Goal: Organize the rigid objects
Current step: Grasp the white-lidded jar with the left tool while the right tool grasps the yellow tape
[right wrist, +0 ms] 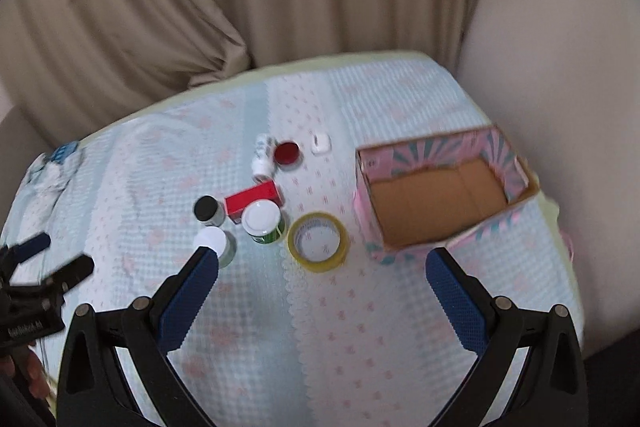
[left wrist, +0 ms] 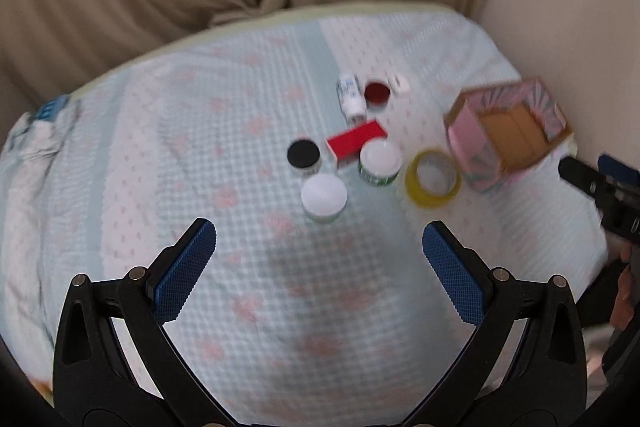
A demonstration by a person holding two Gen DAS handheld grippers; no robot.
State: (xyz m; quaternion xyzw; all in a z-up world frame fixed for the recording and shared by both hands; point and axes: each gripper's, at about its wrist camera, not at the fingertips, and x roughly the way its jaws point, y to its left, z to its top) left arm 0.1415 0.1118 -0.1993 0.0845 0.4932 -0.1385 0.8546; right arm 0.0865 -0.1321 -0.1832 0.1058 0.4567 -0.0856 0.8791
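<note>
Blue-padded fingers of the left gripper [left wrist: 319, 229] spread wide in the left wrist view, holding nothing, above the pale patterned cloth [left wrist: 160, 155]. Likewise the right gripper [right wrist: 318, 254] stands wide open and empty; its left finger [right wrist: 188, 301] cuts off part of a white-lidded jar [right wrist: 214, 242].

From the left in the right wrist view: 1 black-lidded jar [right wrist: 207, 209], that white-lidded jar just below it, 1 red box [right wrist: 253, 202] lying flat, and 1 green jar with a white lid [right wrist: 263, 221] touching the box's front. Behind these lie 1 small white bottle [right wrist: 262, 157] on its side, its label too blurred to read, 1 red-capped pot [right wrist: 287, 153] and 1 small white item [right wrist: 321, 143] I cannot identify. 1 yellow tape roll [right wrist: 319, 242] sits between the green jar and the pink cardboard box [right wrist: 516, 163], which is open with only its brown floor showing. All rest apart from both grippers. Motion blur softens every edge.
</note>
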